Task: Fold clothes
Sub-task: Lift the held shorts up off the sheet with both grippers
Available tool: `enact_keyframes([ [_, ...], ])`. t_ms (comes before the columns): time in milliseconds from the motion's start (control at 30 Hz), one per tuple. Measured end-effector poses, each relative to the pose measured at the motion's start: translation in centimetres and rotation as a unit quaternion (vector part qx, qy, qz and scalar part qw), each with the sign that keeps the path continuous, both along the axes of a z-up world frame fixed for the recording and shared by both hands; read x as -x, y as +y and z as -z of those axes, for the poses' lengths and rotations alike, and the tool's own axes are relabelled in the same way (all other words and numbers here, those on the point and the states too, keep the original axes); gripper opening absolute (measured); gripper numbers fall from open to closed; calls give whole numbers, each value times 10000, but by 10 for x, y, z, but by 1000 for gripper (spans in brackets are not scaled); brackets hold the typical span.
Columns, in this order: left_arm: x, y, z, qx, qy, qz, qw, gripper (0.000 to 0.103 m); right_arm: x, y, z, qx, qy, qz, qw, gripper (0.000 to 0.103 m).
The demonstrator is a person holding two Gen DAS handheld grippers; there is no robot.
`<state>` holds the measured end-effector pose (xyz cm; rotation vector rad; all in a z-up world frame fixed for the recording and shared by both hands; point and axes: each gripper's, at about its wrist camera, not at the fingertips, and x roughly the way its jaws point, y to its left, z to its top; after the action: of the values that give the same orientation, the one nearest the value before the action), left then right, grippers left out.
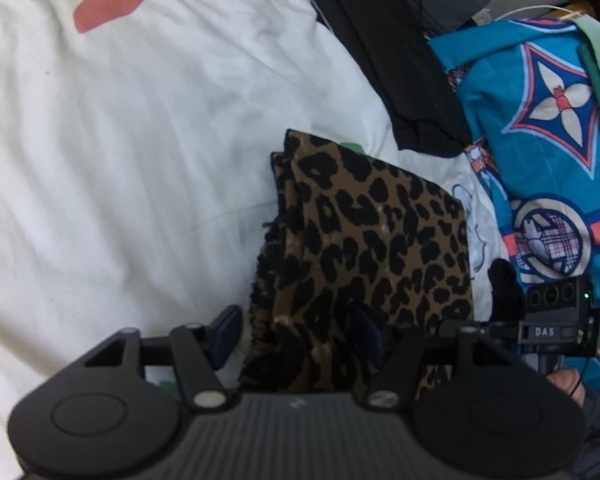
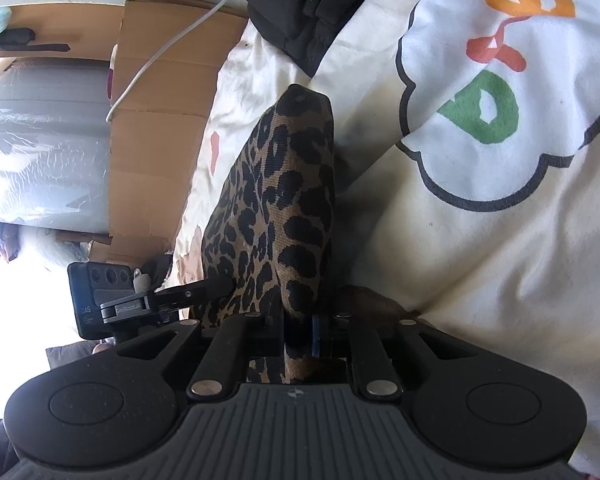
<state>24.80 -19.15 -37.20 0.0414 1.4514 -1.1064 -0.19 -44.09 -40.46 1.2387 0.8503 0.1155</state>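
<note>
Jaws on the right gripper (image 2: 298, 334) are clenched on a fold of the leopard-print garment (image 2: 276, 216), pinching the cloth so that it rises in a tented ridge away from the camera. Those on the left gripper (image 1: 296, 334) stand spread apart, with the near edge of the same leopard-print garment (image 1: 364, 248) lying between them; one blue pad shows clear of the cloth on the left, the other is partly covered by it, and no pinch can be seen. That garment lies folded in layers on the white bedsheet (image 1: 140, 152), its frayed dark hem on the left side. Just beyond the garment's far corner sits a pile of black clothing (image 1: 400, 80), and to the garment's right lies a blue patterned fabric (image 1: 540, 128) with a flower-in-diamond motif. From the right wrist view, a white cloth printed with colored letters (image 2: 500, 100) fills the area right of the garment, and a cardboard box (image 2: 160, 92) with a white cable (image 2: 168, 48) draped over it stands to its left; what the box holds cannot be seen.
</note>
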Motion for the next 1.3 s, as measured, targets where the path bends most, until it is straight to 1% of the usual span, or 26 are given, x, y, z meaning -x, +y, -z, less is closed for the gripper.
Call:
enact_keyframes([
  [33, 1, -1, 1, 66, 8, 65, 10000, 75, 0, 0, 1, -10, 9, -4, 10000, 12],
  [100, 4, -7, 1, 176, 23, 259, 9995, 87, -1, 1, 2, -36, 10, 20, 10000, 12],
  [167, 7, -13, 1, 248, 6, 393, 9989, 88, 1, 4, 1, -17, -7, 78, 10000, 12],
  [233, 7, -16, 2, 335, 27, 357, 9988, 77, 3, 6, -1, 14, -41, 128, 9999, 12],
  [300, 1, -14, 3, 283, 53, 229, 9993, 51, 5, 8, -5, 37, -100, 119, 9999, 12],
  [333, -3, -12, 3, 290, 135, 213, 9993, 45, 5, 8, -6, 44, -109, 119, 9999, 12],
  [367, -4, -10, 0, 345, 156, 255, 9990, 37, 5, 9, -7, 53, -119, 120, 9998, 12],
  [400, -5, -8, -3, 402, 176, 298, 9986, 33, 5, 10, -8, 62, -130, 119, 9998, 12],
  [433, -4, -8, -9, 470, 102, 396, 9981, 32, 5, 11, -9, 71, -137, 122, 9998, 12],
  [533, -2, -8, -17, 470, 37, 485, 9977, 32, 7, 14, -8, 132, -87, 121, 9998, 13],
  [567, -2, -9, -16, 407, 42, 494, 9979, 34, 7, 14, -7, 150, -66, 119, 9998, 13],
  [600, -3, -10, -13, 306, 61, 497, 9983, 40, 6, 15, -7, 151, -58, 119, 9998, 14],
  [633, -3, -12, -11, 202, 80, 500, 9985, 43, 5, 15, -6, 151, -50, 119, 9998, 18],
  [700, -2, -13, -6, 127, 91, 502, 9986, 50, 4, 15, -5, 151, -33, 118, 9998, 20],
  [833, -4, -13, 3, 123, 393, 444, 9982, 59, 1, 16, -4, 152, 0, 118, 9998, 20],
  [867, -3, -12, 6, 175, 432, 390, 9982, 62, 0, 16, -3, 152, 8, 118, 9998, 20],
  [933, 0, -12, 9, 231, 479, 258, 9983, 62, -1, 16, -2, 153, 25, 118, 9998, 21],
  [967, 1, -14, 9, 229, 452, 247, 9984, 59, -2, 16, -2, 153, 33, 118, 9998, 21],
  [1000, 1, -15, 9, 227, 424, 239, 9986, 50, -3, 16, -1, 153, 41, 118, 9998, 19],
  [1033, 1, -15, 8, 262, 428, 233, 9985, 47, -4, 17, -1, 155, 37, 122, 9998, 13],
  [1100, 0, -14, 7, 336, 436, 222, 9982, 36, -3, 16, -3, 147, -4, 141, 9998, 10],
  [1200, 0, -17, 7, 281, 445, 231, 9983, 33, 0, 16, -5, 185, -15, 173, 9997, 10],
  [1233, 0, -18, 7, 262, 448, 234, 9984, 33, 0, 15, -5, 192, 2, 174, 9997, 12],
  [1267, 0, -19, 7, 243, 450, 238, 9984, 36, -1, 14, -4, 170, 34, 182, 9997, 13],
  [1300, 0, -20, 7, 224, 453, 241, 9984, 41, -3, 14, -3, 149, 67, 191, 9997, 14],
])
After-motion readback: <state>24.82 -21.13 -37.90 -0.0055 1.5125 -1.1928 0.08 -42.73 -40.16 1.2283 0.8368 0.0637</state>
